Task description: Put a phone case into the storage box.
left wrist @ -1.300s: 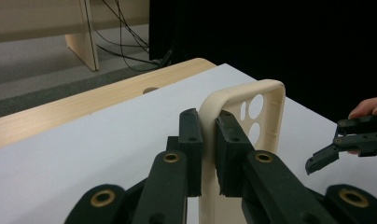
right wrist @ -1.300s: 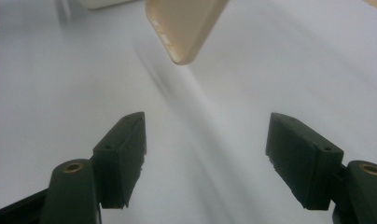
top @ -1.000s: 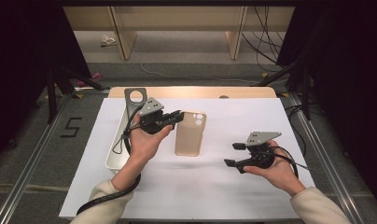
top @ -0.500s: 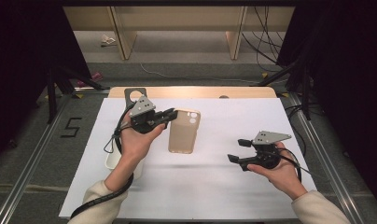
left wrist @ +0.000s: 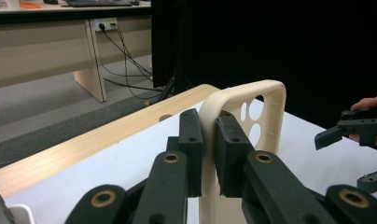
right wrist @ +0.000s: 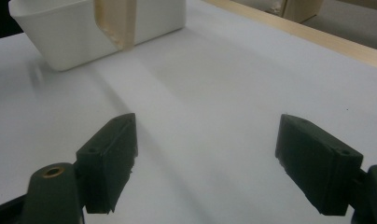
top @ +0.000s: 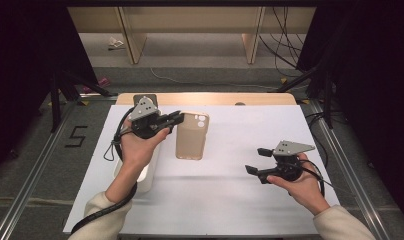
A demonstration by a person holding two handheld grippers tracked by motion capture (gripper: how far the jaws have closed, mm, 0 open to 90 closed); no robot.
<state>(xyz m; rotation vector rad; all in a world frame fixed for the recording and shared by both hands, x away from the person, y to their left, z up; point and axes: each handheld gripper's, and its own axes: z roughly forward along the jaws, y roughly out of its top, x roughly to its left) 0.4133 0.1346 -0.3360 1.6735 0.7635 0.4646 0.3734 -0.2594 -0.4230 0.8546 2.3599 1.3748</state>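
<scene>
A beige phone case (top: 191, 136) with camera cut-outs hangs just above the white table sheet (top: 230, 200). My left gripper (top: 175, 120) is shut on its long left edge. In the left gripper view both pads pinch the case's rim (left wrist: 266, 107) at the gripper's tip (left wrist: 207, 149). My right gripper (top: 256, 161) hovers low at the right side of the sheet, apart from the case. Its jaws have just been opening and stand open with nothing between them (right wrist: 205, 163). The right gripper view shows the case's lower corner (right wrist: 114, 21) farther off.
A white rectangular bin (top: 140, 175) lies under the left forearm and also appears in the right gripper view (right wrist: 60, 32). A black plate (top: 139, 98) stands at the back left by the wooden table edge (top: 270, 98). The floor drops away on both sides.
The left gripper has carried the case a little to the left and away from the person. The right gripper's jaws have spread wider while the hand stayed in place.
</scene>
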